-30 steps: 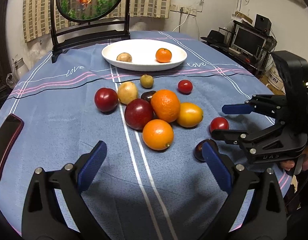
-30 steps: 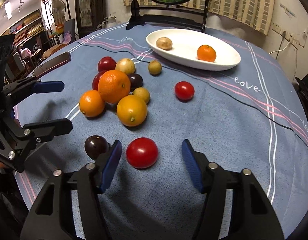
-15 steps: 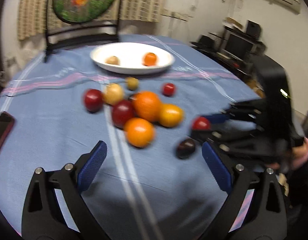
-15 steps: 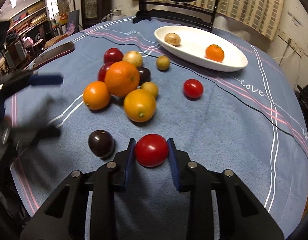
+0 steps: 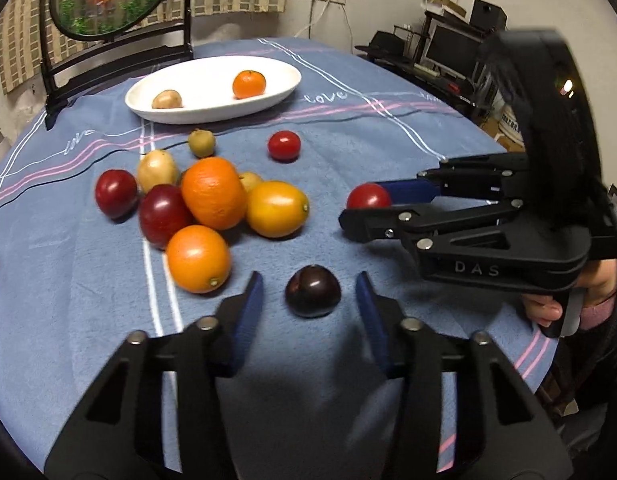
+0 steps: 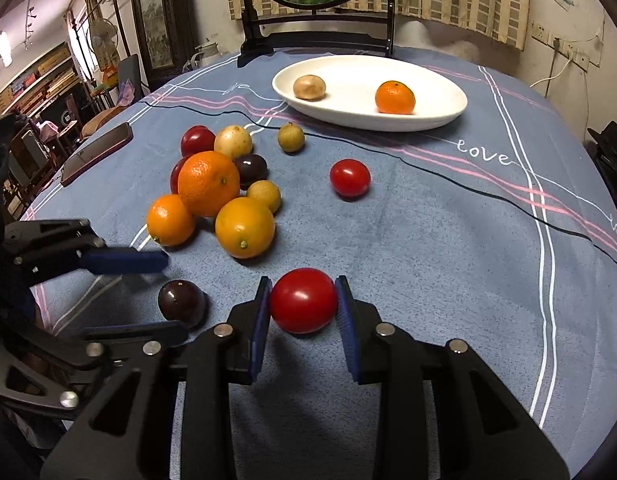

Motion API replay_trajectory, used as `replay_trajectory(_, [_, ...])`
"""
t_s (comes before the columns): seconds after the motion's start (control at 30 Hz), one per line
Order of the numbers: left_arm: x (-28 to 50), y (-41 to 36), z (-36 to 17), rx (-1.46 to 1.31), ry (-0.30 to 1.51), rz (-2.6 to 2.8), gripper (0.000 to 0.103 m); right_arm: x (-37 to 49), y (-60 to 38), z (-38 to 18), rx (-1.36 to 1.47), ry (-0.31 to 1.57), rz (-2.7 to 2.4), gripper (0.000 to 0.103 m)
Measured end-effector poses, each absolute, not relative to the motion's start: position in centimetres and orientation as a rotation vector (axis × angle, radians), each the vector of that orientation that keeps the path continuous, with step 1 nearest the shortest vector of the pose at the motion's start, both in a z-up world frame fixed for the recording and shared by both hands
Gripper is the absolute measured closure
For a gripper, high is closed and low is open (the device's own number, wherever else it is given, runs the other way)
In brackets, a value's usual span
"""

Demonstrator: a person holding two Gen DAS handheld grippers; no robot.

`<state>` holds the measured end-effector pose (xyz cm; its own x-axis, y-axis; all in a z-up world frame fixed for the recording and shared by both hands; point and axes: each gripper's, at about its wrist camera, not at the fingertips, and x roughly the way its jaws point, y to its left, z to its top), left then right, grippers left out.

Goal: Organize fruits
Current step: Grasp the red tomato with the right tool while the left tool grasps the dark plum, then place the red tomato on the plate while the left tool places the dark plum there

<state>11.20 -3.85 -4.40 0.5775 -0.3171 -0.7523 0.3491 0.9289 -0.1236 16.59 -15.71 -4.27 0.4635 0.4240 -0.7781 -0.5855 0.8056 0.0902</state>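
While the white oval dish [image 6: 448, 114] toward the far edge of the tabletop [image 6: 448, 248] holds only a small orange [image 6: 395, 97] and a brownish round fruit [image 6: 309, 87], a heap of oranges, plums and pale fruits [image 6: 220, 188] lies loose on the cloth nearer the middle. Near the front edge, the right gripper [image 6: 303, 322] has just closed, its fingers pinching a red tomato [image 6: 303, 300]. Beside it the left gripper [image 5: 310, 312] has just been closing around a dark plum [image 5: 313, 290], its fingers either side, not yet touching.

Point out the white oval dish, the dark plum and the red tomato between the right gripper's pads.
white oval dish [image 6: 448, 114], right wrist view, near rim.
dark plum [image 5: 313, 290], left wrist view, top.
red tomato [image 6: 303, 300], right wrist view, centre.
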Motion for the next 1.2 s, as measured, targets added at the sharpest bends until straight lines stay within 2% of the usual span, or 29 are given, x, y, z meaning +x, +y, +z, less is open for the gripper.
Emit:
replay_trajectory(0.4, [11.8, -5.2, -5.4, 0.113, 0.93, -0.352, 0.067, 16.7, -15.9, -4.0, -0.185, 0.889, 0.634, 0.071])
replay_trajectory(0.5, [11.9, -5.2, -5.4, 0.111, 0.928, -0.353, 0.072, 16.8, -15.9, -4.0, -0.183, 0.891, 0.633, 0.071])
replay_trajectory(0.7, [11.8, -5.1, -5.3, 0.096, 0.929, -0.35, 0.073, 16.9, -16.1, -4.0, -0.186, 0.886, 0.61, 0.071])
replay_trajectory(0.87, [11.9, -3.7, -2.8, 0.048, 0.862, -0.383, 0.073, 17.0, -16.2, -2.9, -0.162, 0.824, 0.64, 0.071])
replay_trajectory(1.03, [15.4, -1.0, 1.1, 0.022, 0.796, -0.333, 0.073, 21.1, -15.9, 0.2, -0.068, 0.717, 0.593, 0.071])
replay_trajectory(1.2, [23.4, 1.4, 3.5, -0.044, 0.797, -0.281, 0.073, 28.5, -16.0, 1.1, 0.079, 0.679, 0.519, 0.071])
